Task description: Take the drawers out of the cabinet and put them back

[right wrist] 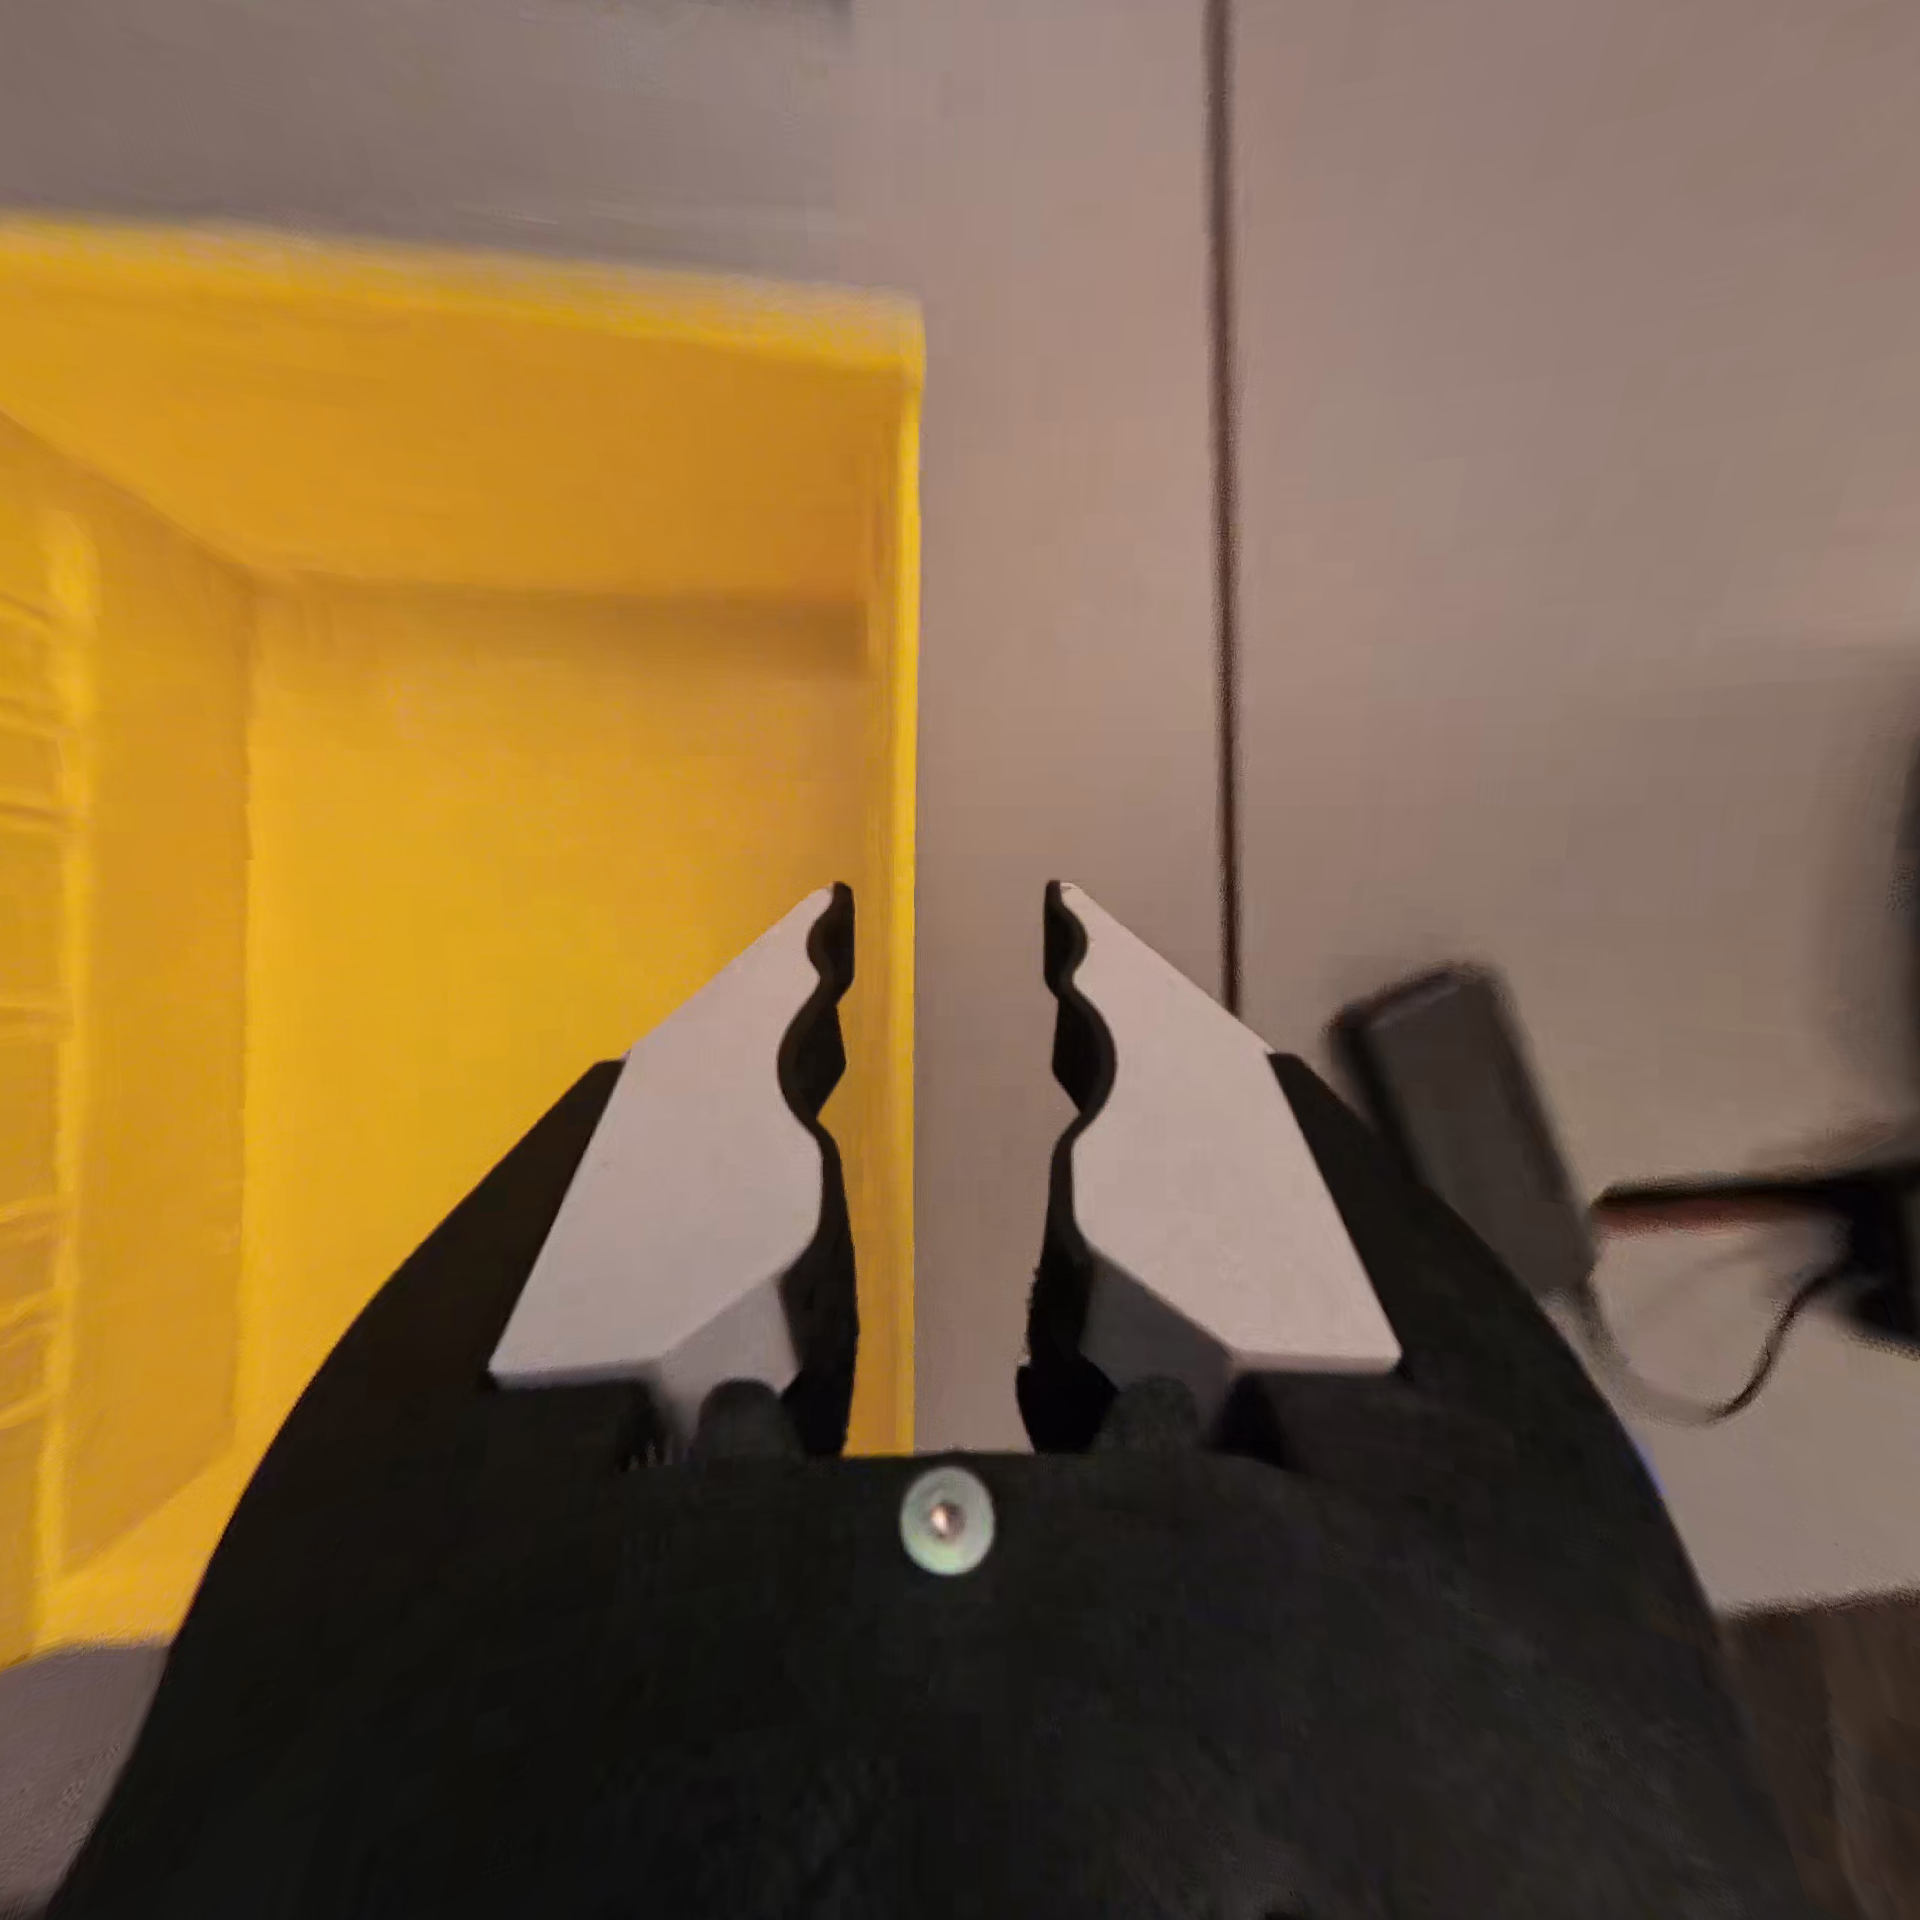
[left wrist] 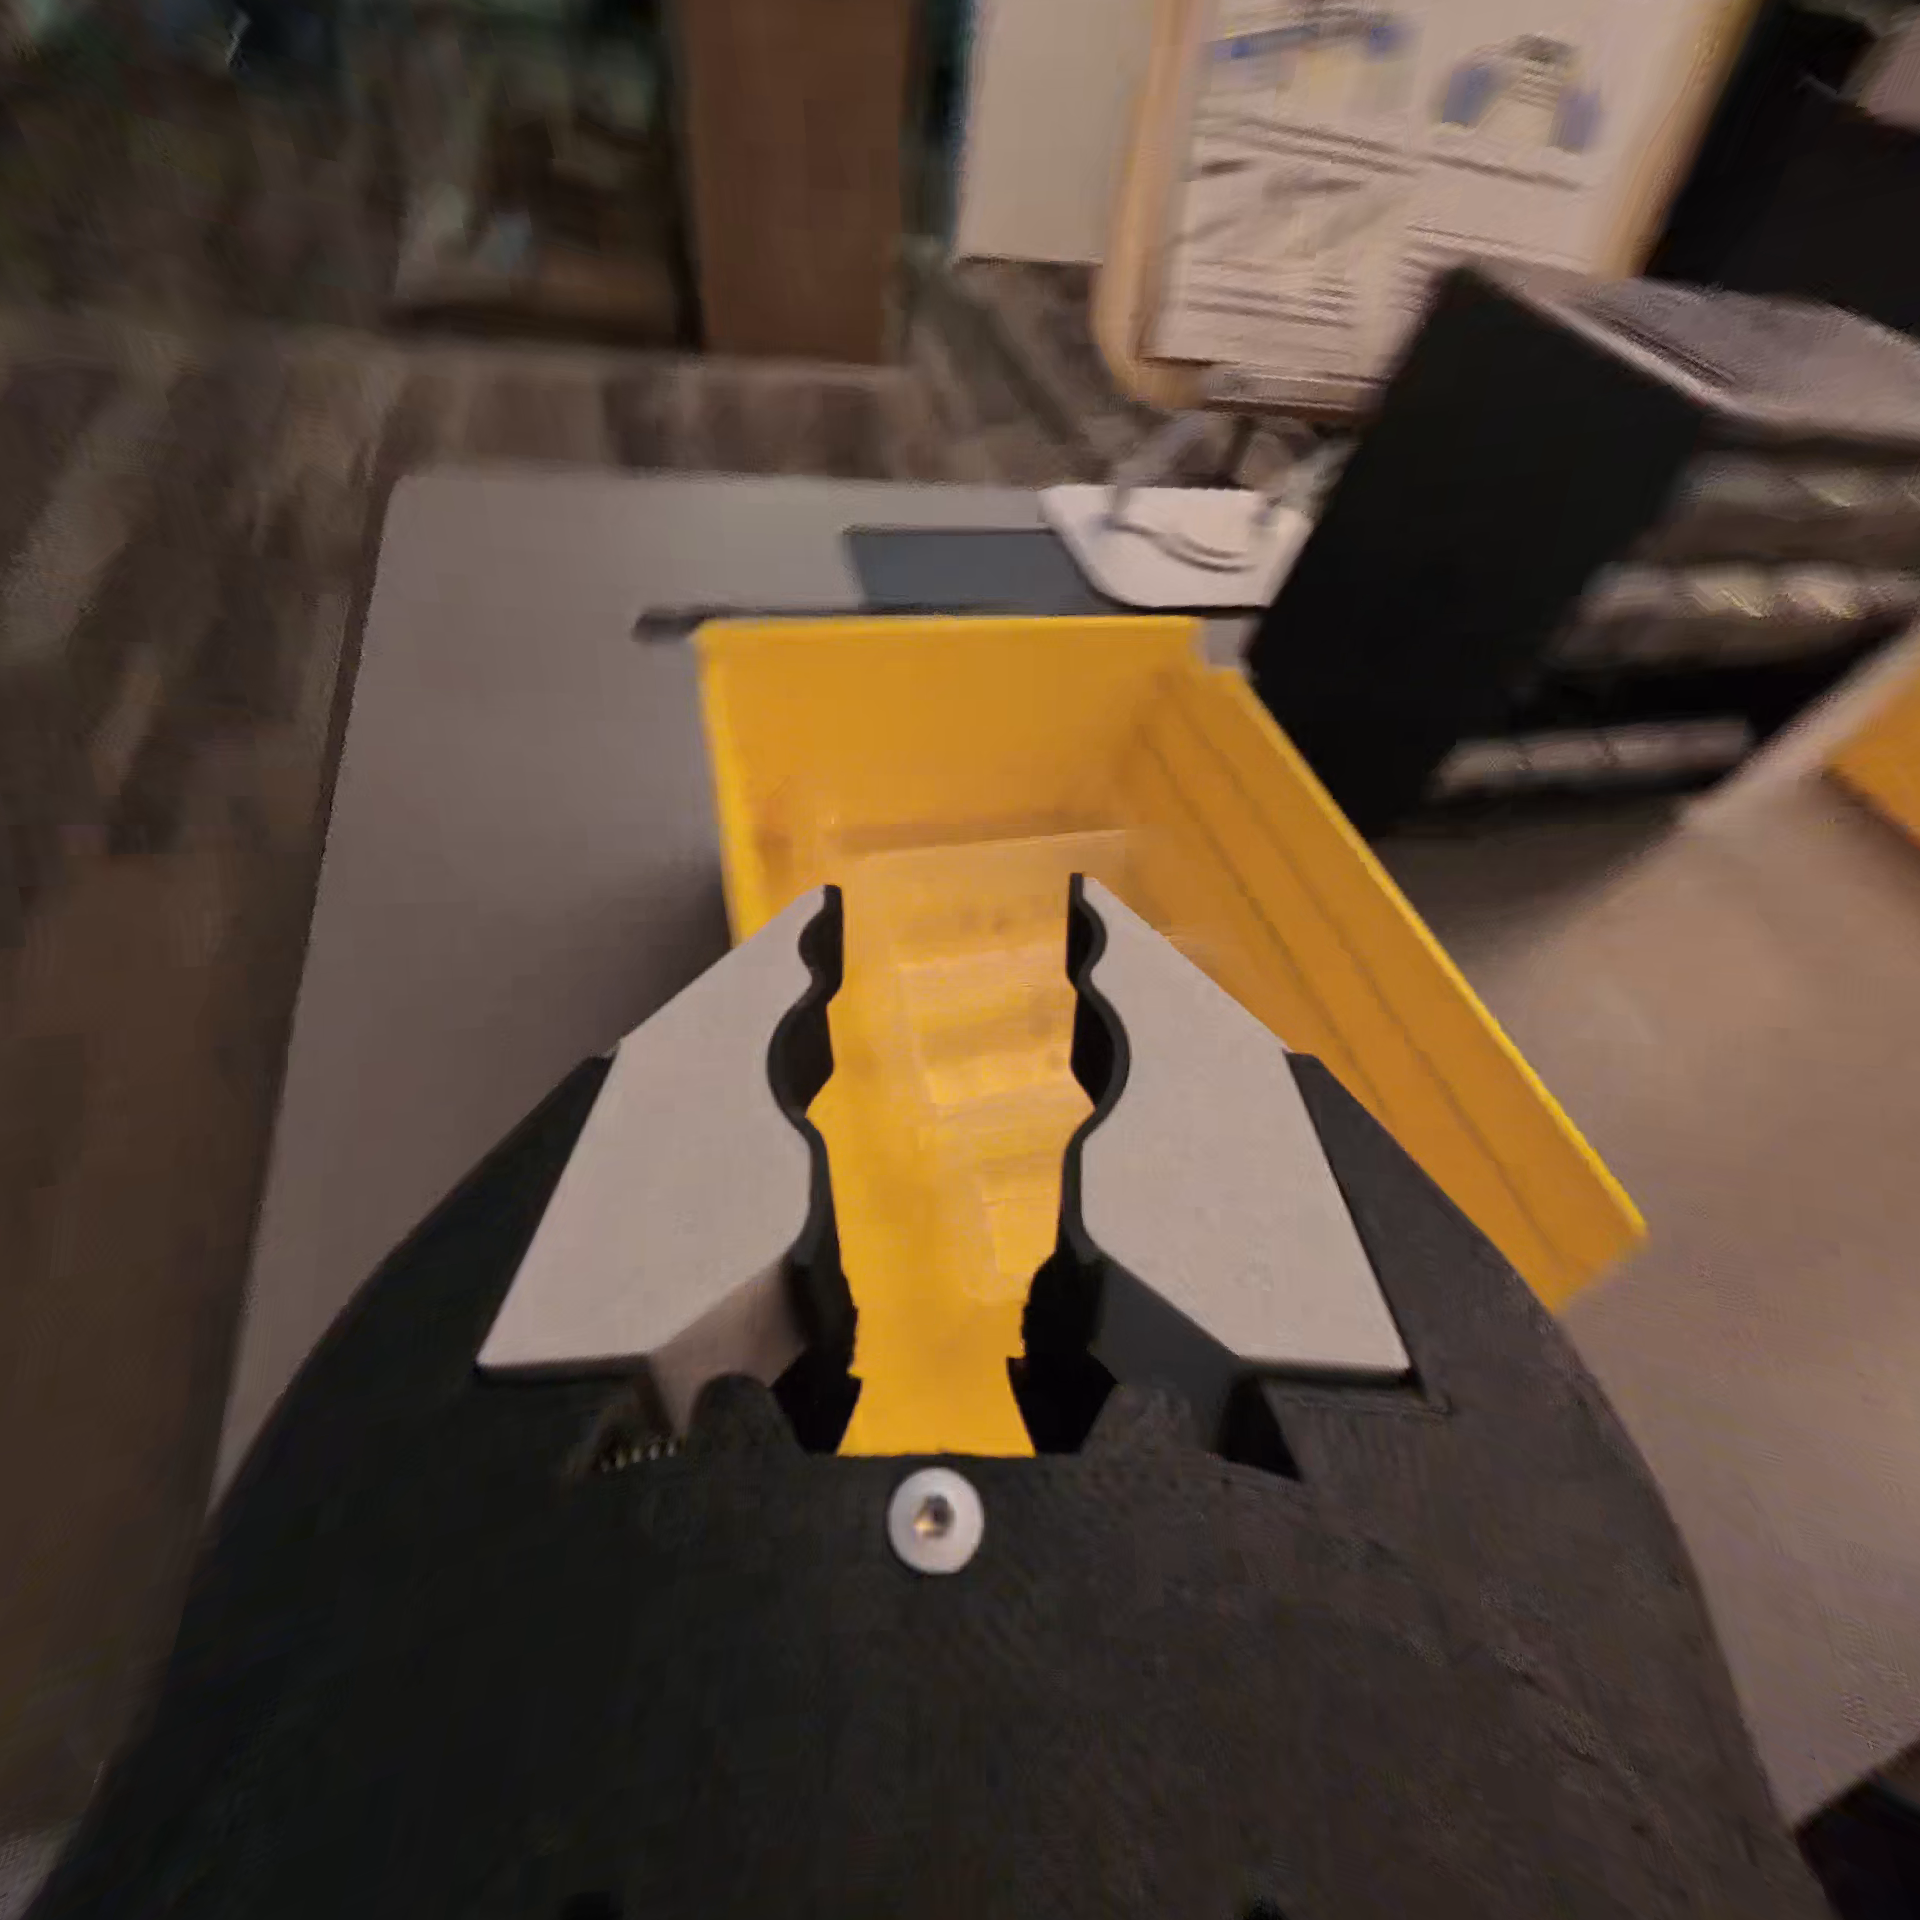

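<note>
A yellow open-topped drawer lies on the grey table outside the black cabinet, which stands at the back right. My left gripper is open and empty, above the drawer's near end, with the drawer's floor showing between its fingers. A yellow drawer fills the left of the right wrist view. My right gripper is open, and its fingers stand on either side of the drawer's right wall. I cannot tell whether they touch it. Both views are blurred.
Part of a second yellow drawer shows at the right edge. A dark flat pad and a white base with cables lie behind the drawer. A black adapter with a cable lies right of my right gripper. A table seam runs there.
</note>
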Tool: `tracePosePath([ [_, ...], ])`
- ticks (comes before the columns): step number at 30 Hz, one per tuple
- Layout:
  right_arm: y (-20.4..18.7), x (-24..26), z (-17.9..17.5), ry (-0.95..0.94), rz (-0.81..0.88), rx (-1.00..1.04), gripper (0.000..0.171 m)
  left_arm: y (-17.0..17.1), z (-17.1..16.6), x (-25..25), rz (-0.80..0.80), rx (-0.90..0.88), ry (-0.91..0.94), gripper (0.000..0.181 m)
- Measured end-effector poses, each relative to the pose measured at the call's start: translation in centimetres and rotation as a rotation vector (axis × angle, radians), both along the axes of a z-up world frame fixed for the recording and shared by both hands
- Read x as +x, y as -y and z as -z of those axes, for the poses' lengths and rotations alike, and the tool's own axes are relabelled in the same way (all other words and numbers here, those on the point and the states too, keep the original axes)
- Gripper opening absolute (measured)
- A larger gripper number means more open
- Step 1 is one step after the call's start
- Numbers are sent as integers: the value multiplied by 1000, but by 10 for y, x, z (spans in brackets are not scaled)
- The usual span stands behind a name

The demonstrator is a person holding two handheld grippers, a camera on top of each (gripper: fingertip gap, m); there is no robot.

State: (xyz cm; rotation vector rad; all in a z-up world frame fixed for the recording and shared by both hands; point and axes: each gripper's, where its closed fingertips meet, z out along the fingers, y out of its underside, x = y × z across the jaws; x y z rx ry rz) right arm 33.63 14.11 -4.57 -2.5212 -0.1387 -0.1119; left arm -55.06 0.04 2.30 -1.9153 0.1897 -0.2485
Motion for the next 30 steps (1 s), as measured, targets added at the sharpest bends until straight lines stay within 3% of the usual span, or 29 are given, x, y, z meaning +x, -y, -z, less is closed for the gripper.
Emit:
tracePosePath([
  [4,-15,-65,-148,14,-208,702,39,42,17,86,512,-14,-292,51],
  [6,-2,-111,-202,-89,-310,953,59,37,38,86,541,-72,-409,48],
  [11,28,-224,-254,-342,-559,1181,59,29,91,79,642,-329,-467,40],
  [16,39,-305,-265,-376,-732,1333,41,32,126,71,705,-473,-570,35],
  [22,-9,-355,-236,-382,-768,1217,43,36,158,50,658,-673,-840,33],
  [25,-31,-365,-224,-477,-760,1160,43,38,169,43,658,-733,-979,12],
  [30,-74,-385,-180,-568,-806,876,38,42,151,31,585,-734,-1010,2],
])
